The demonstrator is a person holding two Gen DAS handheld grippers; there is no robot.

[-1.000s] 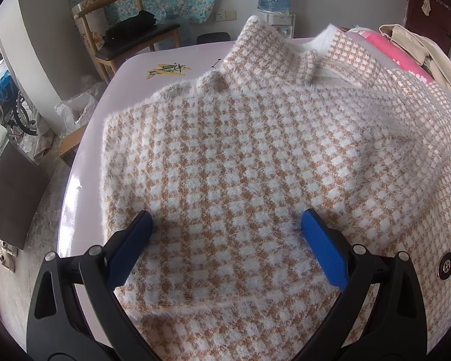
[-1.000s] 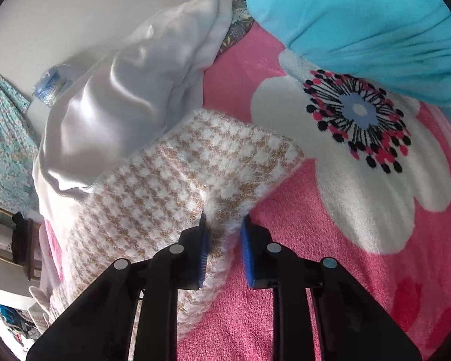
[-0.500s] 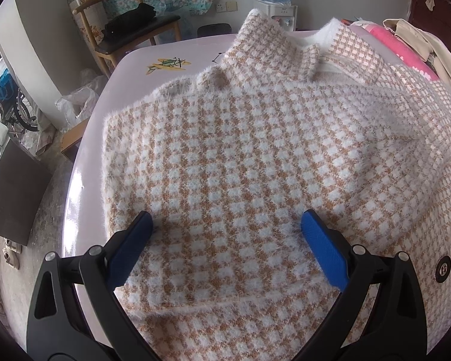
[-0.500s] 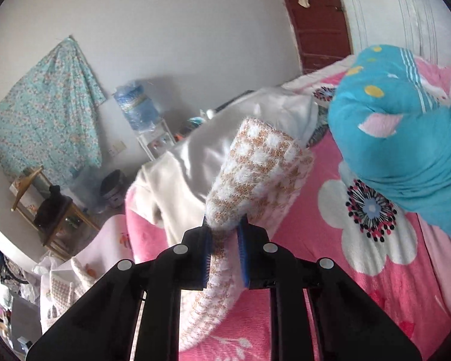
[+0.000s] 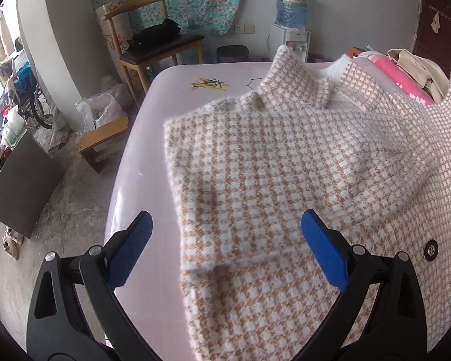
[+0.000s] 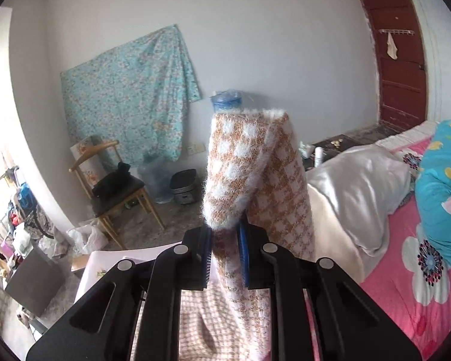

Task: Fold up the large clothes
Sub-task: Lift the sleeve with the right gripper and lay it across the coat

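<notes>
Bedroom, pale counter (image 5: 153,156): houndstooth coat (image 5: 255,165) spread at centre frame; left gripper (image 5: 225,249) agape above it; right gripper (image 6: 225,255) clamped on raised sleeve (image 6: 249,162), due folding across the body.

A pale pink table (image 5: 153,138) is seen. A fuzzy brown-and-white checked sweater (image 5: 270,162) is spread on it. Beyond the sweater's collar, a small plane picture (image 5: 209,84) is printed on the table top.
</notes>
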